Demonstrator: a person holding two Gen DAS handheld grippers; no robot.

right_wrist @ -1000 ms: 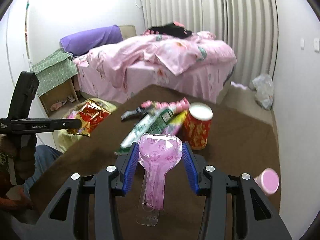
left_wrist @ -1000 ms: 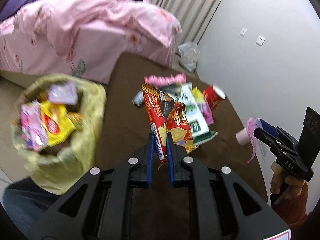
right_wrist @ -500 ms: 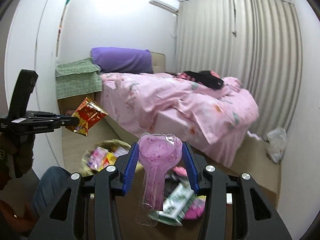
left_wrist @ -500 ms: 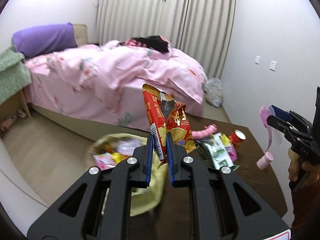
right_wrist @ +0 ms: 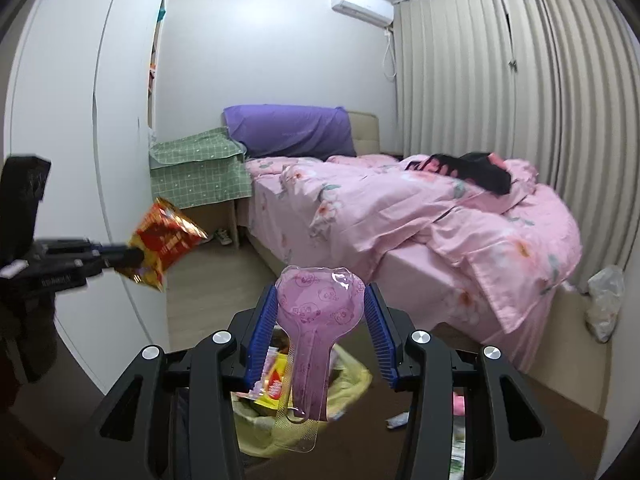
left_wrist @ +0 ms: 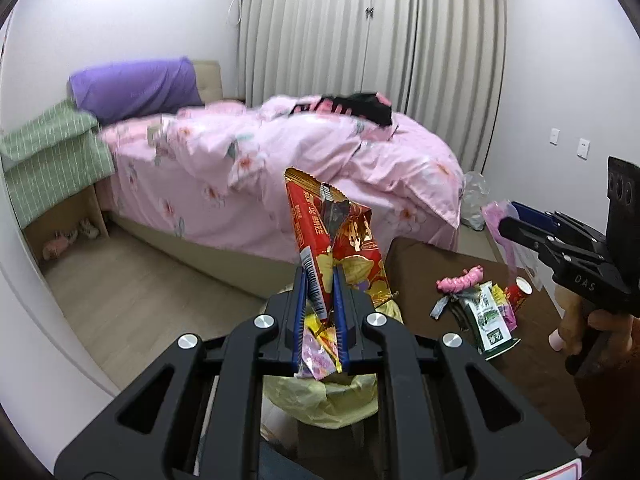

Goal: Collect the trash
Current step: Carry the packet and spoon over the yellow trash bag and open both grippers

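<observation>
The left gripper was clenched on a red and gold snack wrapper, its blue pads pressed against the wrapper's lower edge so that the crumpled packet stood up above the fingertips. Directly beneath it sat a yellow-lined trash bin already holding bright wrappers. The right gripper grasped a pink clear-plastic blister pack by its rounded head, the narrow tail hanging down between the fingers, above the same bin. From the left wrist view, the right gripper showed at the right edge with a hand around its handle. More litter lay on the brown table: a green and white packet, a red cup and a pink wrapper. Behind stood a bed with pink bedding.
</observation>
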